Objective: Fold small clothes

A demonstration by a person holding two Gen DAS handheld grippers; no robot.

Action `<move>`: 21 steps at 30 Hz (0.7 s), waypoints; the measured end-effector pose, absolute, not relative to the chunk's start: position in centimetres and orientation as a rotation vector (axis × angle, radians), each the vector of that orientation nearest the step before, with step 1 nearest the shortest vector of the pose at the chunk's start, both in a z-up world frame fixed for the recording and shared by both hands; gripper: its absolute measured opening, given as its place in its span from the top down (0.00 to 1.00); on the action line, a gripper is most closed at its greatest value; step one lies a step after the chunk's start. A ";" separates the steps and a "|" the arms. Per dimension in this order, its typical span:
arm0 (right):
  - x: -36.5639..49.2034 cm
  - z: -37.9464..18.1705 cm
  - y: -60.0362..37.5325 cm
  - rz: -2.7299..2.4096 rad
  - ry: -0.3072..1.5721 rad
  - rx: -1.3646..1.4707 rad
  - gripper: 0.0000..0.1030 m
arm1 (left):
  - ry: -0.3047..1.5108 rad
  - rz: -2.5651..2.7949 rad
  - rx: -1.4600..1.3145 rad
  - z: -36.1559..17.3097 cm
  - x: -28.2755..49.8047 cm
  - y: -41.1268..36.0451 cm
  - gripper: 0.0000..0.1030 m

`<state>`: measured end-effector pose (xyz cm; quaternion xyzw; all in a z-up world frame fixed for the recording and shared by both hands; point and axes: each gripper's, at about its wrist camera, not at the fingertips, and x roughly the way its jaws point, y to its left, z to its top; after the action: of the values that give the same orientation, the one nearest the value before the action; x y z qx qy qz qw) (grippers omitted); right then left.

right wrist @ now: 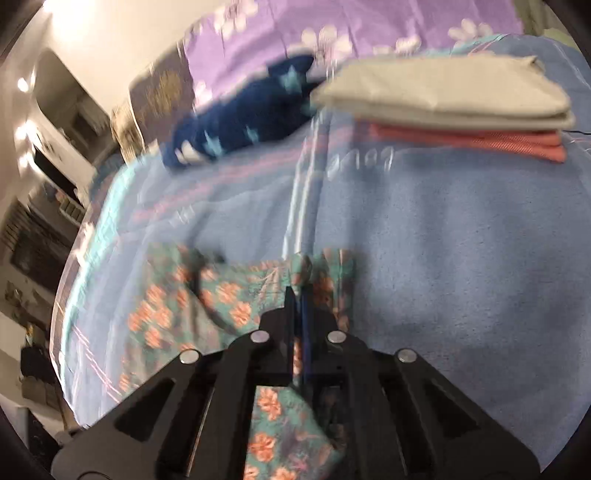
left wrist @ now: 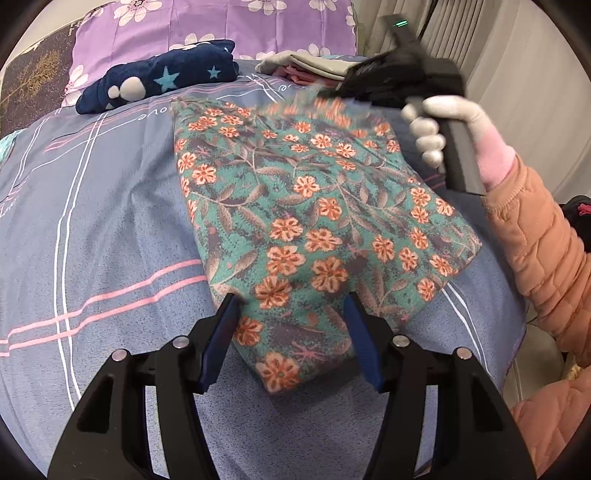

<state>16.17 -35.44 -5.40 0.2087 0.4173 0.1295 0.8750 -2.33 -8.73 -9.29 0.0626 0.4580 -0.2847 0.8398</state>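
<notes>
Your right claw (right wrist: 300, 295) pinched the far edge of the soft, light floral cloth (left wrist: 314, 221), best gripped at corners, while your left claw (left wrist: 291, 314) stood spread.

Blue-grey bedsheet with pink and white stripes (left wrist: 110, 229); purple floral pillow (left wrist: 207, 22); navy star-patterned plush bundle (left wrist: 159, 75) near pillow.
</notes>
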 end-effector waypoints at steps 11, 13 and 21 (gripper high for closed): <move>14.9 -5.4 -37.0 0.170 0.855 0.424 0.79 | 0.972 -0.617 0.063 -9.7 -2.1 -8.2 0.40; 12.5 -3.6 -36.2 0.241 0.814 0.427 0.79 | 0.973 -0.619 0.046 -9.4 -2.1 -8.1 0.40; 4.5 -6.2 -30.3 0.349 0.924 0.190 0.77 | 0.994 -0.579 -0.006 -9.8 -1.1 -7.2 0.38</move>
<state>4.47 -30.26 -6.21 0.0910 0.4429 0.1671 0.8761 -1.12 -7.21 -9.76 -0.0029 0.4698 -0.2739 0.8392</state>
